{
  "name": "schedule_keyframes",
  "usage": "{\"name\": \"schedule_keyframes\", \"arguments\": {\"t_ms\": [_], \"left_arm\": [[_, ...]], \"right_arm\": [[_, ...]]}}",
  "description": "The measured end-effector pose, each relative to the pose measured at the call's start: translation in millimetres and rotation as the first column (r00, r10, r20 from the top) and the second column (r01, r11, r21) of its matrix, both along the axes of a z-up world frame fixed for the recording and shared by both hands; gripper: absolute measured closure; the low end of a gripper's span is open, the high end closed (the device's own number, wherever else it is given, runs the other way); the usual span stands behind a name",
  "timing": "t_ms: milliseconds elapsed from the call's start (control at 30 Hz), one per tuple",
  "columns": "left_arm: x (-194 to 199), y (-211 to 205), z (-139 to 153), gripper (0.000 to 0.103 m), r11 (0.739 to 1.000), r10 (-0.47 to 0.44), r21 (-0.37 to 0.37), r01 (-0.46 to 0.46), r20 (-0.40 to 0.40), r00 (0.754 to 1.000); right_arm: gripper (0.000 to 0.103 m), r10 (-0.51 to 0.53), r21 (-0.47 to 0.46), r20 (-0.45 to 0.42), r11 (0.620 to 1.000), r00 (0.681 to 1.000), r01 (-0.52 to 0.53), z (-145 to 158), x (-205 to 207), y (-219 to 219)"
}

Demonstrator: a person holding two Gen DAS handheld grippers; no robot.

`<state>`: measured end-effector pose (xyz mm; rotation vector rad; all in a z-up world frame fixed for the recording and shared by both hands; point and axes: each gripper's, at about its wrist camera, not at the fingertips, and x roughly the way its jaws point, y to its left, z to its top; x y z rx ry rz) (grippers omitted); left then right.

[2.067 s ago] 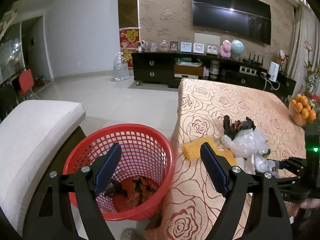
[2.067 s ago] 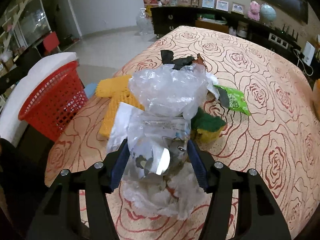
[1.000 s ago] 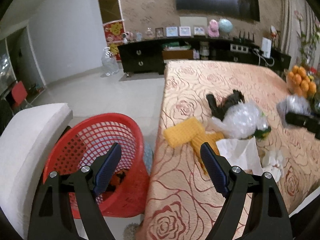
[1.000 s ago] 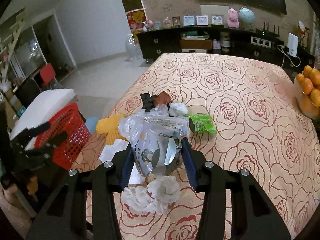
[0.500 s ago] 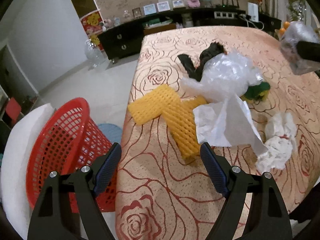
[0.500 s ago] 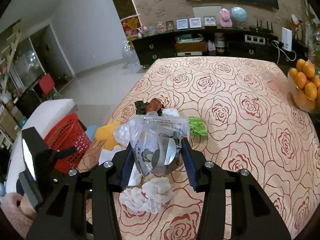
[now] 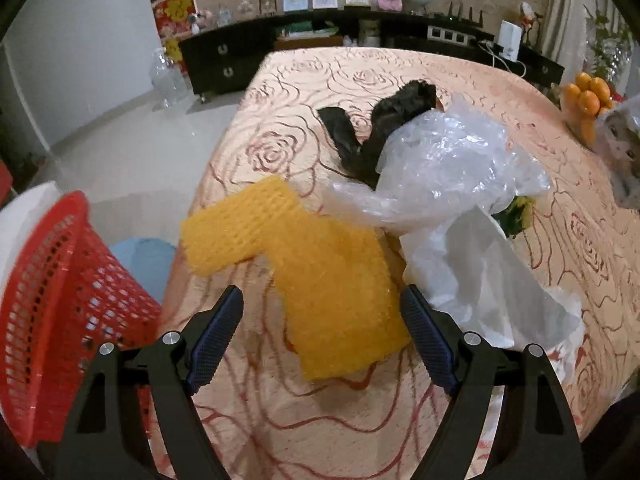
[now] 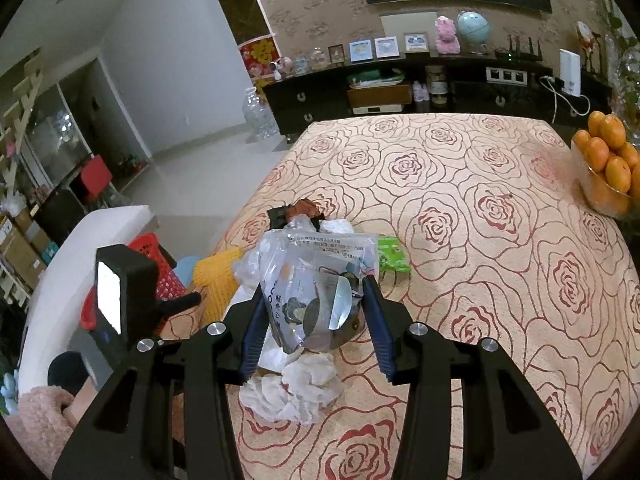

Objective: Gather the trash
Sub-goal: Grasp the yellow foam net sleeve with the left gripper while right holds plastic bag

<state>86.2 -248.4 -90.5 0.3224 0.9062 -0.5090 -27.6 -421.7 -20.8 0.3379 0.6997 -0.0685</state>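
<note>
the left tool (image 7: 322, 332) hung with its jaws spread wide and empty over the near end of a yellow foam fruit net (image 7: 320, 276), which lay flat on the rose-patterned surface (image 7: 500, 80) just beside a sheet of white paper (image 7: 480, 276) and crumpled clear plastic (image 7: 448, 164). the right tool (image 8: 316, 316) was clamped on a printed clear plastic bag (image 8: 316, 280), held above a wad of white tissue (image 8: 296, 388). the red mesh basket (image 7: 52, 312) stood off the surface's left edge, on the floor side. by the look of it the net was the next pick: the tool would do well to drop straight so each pad cleared a long edge, then pinch the net alone. the paper's edge lay close to the right pad and could be caught up too; foam this soft should crush, so a full squeeze seemed wise.
</note>
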Motion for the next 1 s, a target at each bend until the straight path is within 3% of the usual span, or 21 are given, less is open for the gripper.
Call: {"name": "schedule_keyframes", "arguments": {"t_ms": [33,200,300,500,767,1000], "left_arm": [[1,-2,-1,0.027,1.0,-0.003,-0.006,0.003,-0.006,1.0],[-1,-7,-5,0.067,0.999,-0.042,-0.033,0.04,-0.042,0.998],[-4,-4,-3,0.084,0.997,-0.063,-0.048,0.061,-0.048,0.997],[-13,19,18,0.087,0.991,-0.068,-0.118,0.064,-0.033,0.997],[-34,54,72,0.087,0.968,-0.047,-0.242,0.07,0.099,0.994],[-42,77,104,0.087,0.956,0.022,-0.291,0.032,0.18,0.983]], "right_arm": [[0.059,-0.003,0.001,0.0,1.0,1.0,0.003,0,-1,-1],[0.059,-0.018,0.01,0.002,1.0,1.0,0.018,0,-5,-7],[0.059,-0.024,0.015,0.005,1.0,1.0,0.023,1,-6,-11],[0.059,-0.024,0.015,0.017,1.0,1.0,0.024,4,-7,-10],[0.059,-0.013,0.01,0.029,1.0,1.0,0.013,8,-3,-4],[0.059,0.01,-0.002,0.033,1.0,0.999,-0.01,10,5,7]]}}
